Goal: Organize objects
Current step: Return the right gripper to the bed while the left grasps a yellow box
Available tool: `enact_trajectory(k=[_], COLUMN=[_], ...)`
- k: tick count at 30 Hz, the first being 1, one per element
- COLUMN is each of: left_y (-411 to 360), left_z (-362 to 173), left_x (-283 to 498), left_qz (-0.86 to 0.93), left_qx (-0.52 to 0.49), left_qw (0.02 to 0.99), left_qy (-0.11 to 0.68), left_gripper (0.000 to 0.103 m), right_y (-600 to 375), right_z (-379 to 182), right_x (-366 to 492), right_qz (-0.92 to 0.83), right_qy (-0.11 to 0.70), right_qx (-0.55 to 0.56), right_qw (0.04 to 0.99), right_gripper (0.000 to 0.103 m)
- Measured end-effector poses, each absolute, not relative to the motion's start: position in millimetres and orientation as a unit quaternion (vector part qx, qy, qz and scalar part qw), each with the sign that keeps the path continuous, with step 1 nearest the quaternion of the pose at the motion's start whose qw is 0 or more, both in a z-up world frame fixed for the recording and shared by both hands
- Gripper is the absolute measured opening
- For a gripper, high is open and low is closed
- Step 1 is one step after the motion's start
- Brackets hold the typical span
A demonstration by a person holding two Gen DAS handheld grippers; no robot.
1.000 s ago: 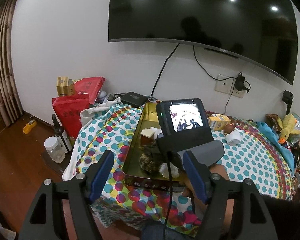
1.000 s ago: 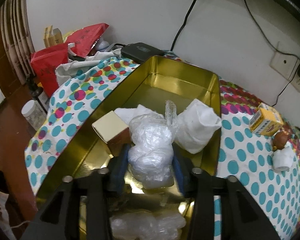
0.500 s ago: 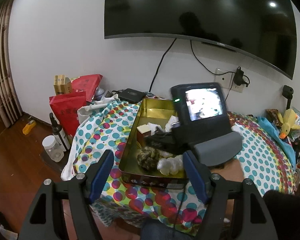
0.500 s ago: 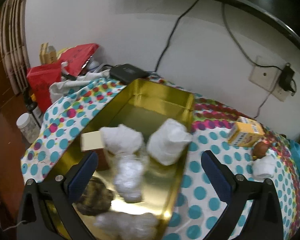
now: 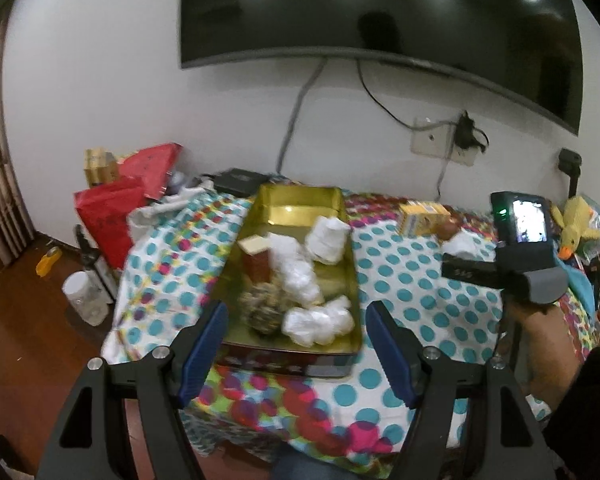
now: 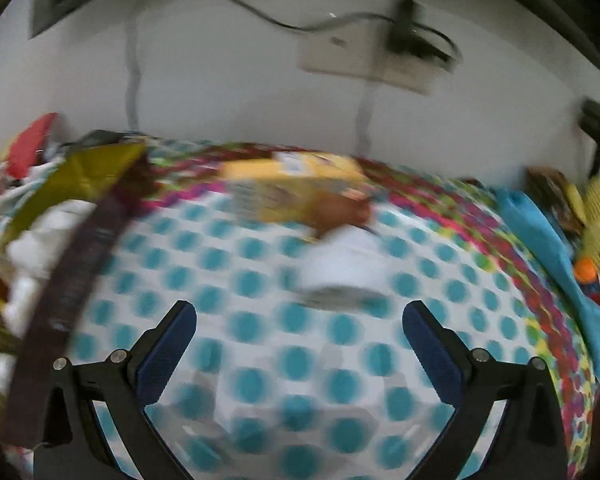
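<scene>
The gold tin point(image 5: 342, 216) sits toward the left part of the polka-dot surface point(image 5: 404, 280), its near end by the front edge, holding several white plastic-wrapped bundles point(image 5: 298, 276), a small brown box point(image 5: 256, 260) and a dark mottled lump point(image 5: 262, 306). The left gripper point(image 5: 296, 344) hangs in front of the tin's near end, jaws wide and empty. The right gripper point(image 6: 300, 348), jaws also wide with nothing between them, hovers over bare cloth to the tin's right, near the back edge where a yellow carton point(image 6: 292, 192), a brown round object point(image 6: 340, 210) and a white bundle point(image 6: 340, 264) lie blurred.
</scene>
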State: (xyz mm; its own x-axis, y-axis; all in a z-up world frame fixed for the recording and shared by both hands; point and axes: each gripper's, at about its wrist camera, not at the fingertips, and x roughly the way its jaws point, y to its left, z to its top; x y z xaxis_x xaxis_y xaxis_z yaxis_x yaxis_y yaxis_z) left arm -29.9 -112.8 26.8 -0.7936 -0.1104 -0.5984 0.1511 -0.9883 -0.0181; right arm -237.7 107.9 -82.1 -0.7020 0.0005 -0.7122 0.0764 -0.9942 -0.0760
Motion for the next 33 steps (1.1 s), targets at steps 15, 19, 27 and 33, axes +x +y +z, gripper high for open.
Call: enact_trajectory(k=[15, 19, 27, 33], left_y=[7.4, 14.9, 32.7, 52.1], left_z=[-5.1, -22.1, -56.0, -81.0], left_x=[-216.7, -278.9, -355.1, -382.1], left_qz=[-0.942, -0.933, -0.895, -0.851], left_qx=[0.326, 0.351, 0.402, 0.449], left_qw=[-0.050, -0.057, -0.101, -0.129], left_qy=[-0.053, -0.060, -0.166, -0.239], left_gripper=[0.073, 0.073, 0.073, 0.073], right_y=[194.1, 198.4, 206.7, 208.0], right_z=[-101.2, -102.7, -111.6, -111.1], right_x=[-254.1, -255.3, -262.2, -261.7], right_qz=[-0.911, -0.907, -0.893, -0.894], right_qy=[0.015, -0.004, -0.042, -0.045], right_qx=[0.413, 0.420, 0.444, 0.443], right_qw=[0.012, 0.023, 0.051, 0.053], right_gripper=[0.103, 0.103, 0.103, 0.103])
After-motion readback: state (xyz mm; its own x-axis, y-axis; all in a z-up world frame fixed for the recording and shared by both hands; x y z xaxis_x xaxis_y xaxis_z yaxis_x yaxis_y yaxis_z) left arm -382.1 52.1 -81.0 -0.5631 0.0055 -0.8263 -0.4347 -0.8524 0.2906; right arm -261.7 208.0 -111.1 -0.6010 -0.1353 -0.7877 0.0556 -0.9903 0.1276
